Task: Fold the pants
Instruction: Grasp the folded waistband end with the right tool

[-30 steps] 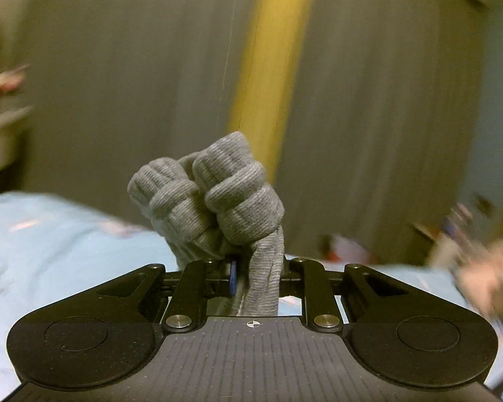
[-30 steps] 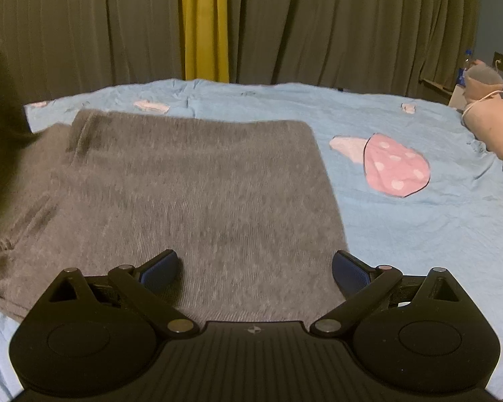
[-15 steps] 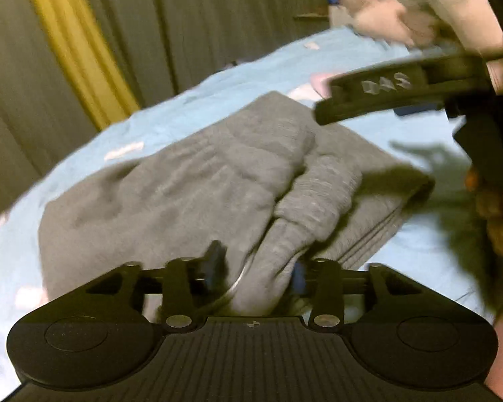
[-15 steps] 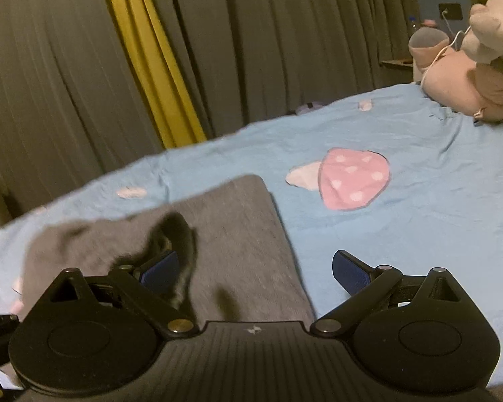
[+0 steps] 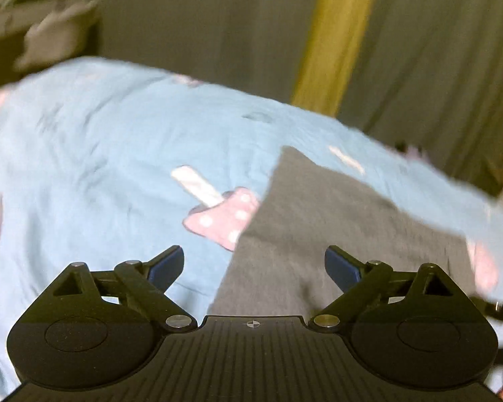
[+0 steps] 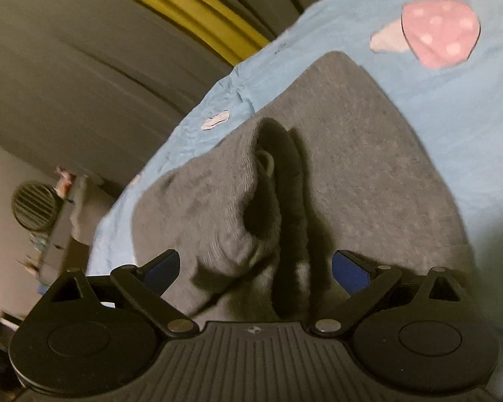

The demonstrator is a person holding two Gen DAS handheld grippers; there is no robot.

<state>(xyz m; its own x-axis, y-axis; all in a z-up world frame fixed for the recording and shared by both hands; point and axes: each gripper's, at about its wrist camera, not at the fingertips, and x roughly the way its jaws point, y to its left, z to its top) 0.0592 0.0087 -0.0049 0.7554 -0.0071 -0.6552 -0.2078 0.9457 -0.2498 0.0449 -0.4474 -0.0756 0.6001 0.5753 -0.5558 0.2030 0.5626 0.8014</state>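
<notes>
The grey knit pants (image 5: 335, 234) lie folded on the light blue bed sheet (image 5: 100, 154). In the left wrist view their left edge runs up between my fingers. My left gripper (image 5: 255, 266) is open and empty just above that edge. In the right wrist view the pants (image 6: 369, 167) show a bunched, rolled ribbed end (image 6: 231, 207) resting on the flat folded part. My right gripper (image 6: 255, 266) is open, low over the pants, with the bunched end between its fingers but not clamped.
The sheet carries pink mushroom prints (image 5: 224, 217) (image 6: 439, 30). Grey curtains with a yellow strip (image 5: 335, 33) hang behind the bed. A shelf with clutter (image 6: 53, 221) stands at the left beyond the bed's edge.
My left gripper has let go of the bunched pant end and opened; the end now lies on the folded pants. Both grippers have swung and tilted, the right one lower over the pants.
</notes>
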